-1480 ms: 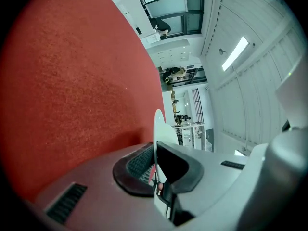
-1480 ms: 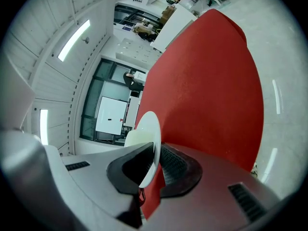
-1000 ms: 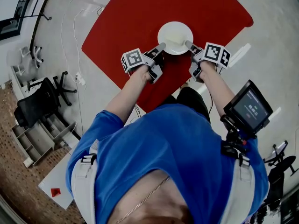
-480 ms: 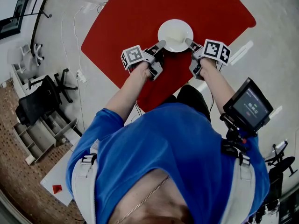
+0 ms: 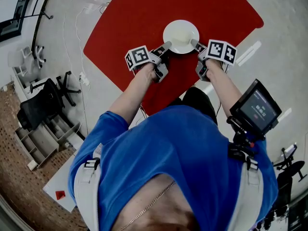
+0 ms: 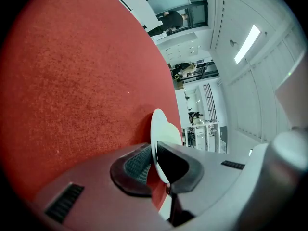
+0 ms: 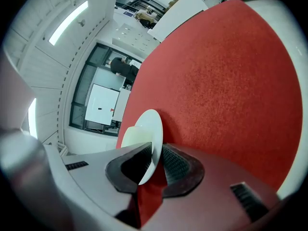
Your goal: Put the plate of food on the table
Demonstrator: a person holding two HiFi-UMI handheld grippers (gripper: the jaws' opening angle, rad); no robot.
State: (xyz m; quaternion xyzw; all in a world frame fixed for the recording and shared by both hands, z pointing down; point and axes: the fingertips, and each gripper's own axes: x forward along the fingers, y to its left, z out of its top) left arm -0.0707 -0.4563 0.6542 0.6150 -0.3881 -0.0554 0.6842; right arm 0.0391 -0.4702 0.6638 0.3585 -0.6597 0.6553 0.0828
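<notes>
L gripper (image 6: pixel 155 159): jaws clamped on rim of white plate (image 6: pixel 161 129), ribbed pads either side of the edge, no gap. R gripper (image 7: pixel 153 163): same, jaws closed on the opposite rim of the plate (image 7: pixel 147 128), pale mound of food (image 7: pixel 132 138) just inboard of my pad. Head view: L gripper (image 5: pixel 165 46) and R gripper (image 5: pixel 195 44) pinch the plate (image 5: pixel 181 36) from its near-left and near-right; the plate looks level, food (image 5: pixel 179 32) central. Plate sits over the red textured surface (image 5: pixel 144 13), which I take to be the tabletop, well inside its edge. Change vs 1 s ago: plate and both grippers nudged a little farther from my body, barely any shift in the last half sec; grip unchanged. Judgement: the carry is nearly over and I'm settling at the drop spot. Can't tell whether the base touches the red yet. Nxt: confirm contact, then open both sides evenly so the plate doesn't tip.
</notes>
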